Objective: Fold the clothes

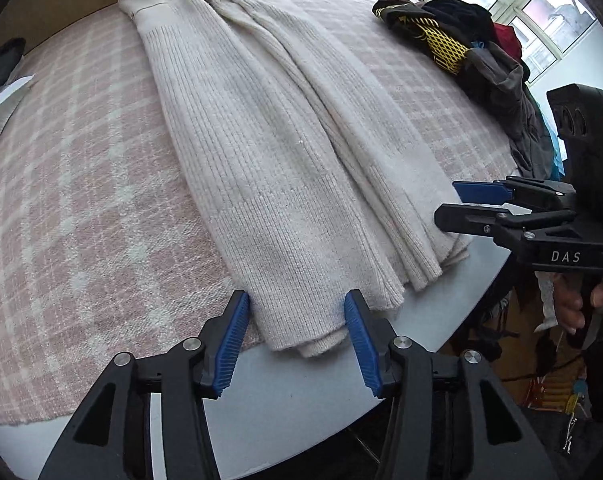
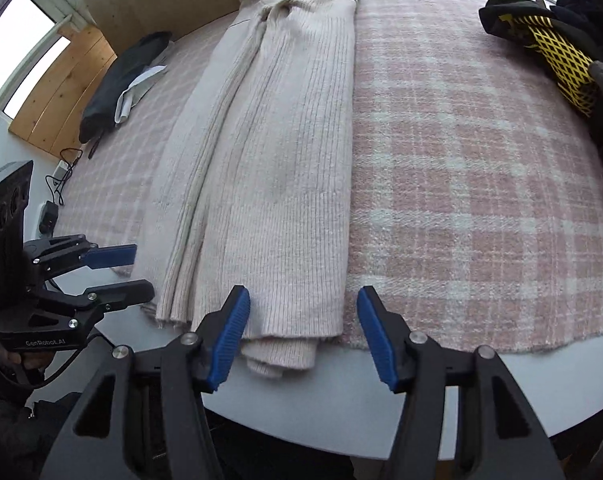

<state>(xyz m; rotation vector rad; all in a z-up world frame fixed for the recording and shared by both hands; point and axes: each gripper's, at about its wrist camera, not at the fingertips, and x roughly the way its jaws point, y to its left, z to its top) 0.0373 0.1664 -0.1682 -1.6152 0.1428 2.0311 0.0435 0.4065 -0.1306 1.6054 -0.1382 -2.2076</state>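
While one cream ribbed sweater [image 1: 261, 152] is lying lengthwise on the pink checked blanket [image 1: 73, 200], we are holding two grippers over its near hem. This garment is folded into one long narrow strip, with its collar at the far end by the windows and its hem hanging a little over the blanket edge onto the grey counter [image 1: 293, 396].

We are keeping the left gripper [image 1: 297, 340] released: its two blue pads are standing apart on either side of one corner of the hem, and we cannot tell whether they are touching the knit, but they are not pressing it. We are keeping the right gripper [image 2: 303, 334] released too; its two blue pads are also standing apart, with the other corner of the hem lying between them and nothing clamped. In the left wrist view the right gripper is showing from the side, just beside the sweater edge, and one hand [image 1: 573, 308] is gripping its handle.

Apart from the sweater, we are counting two more groups of clothes: one pile of dark garments [image 1: 481, 48] with a yellow-and-black piece at the right side of the blanket, and one dark garment with a white piece [image 2: 121, 84] at the left side. One black cable [image 2: 61, 176] is lying off the left edge.
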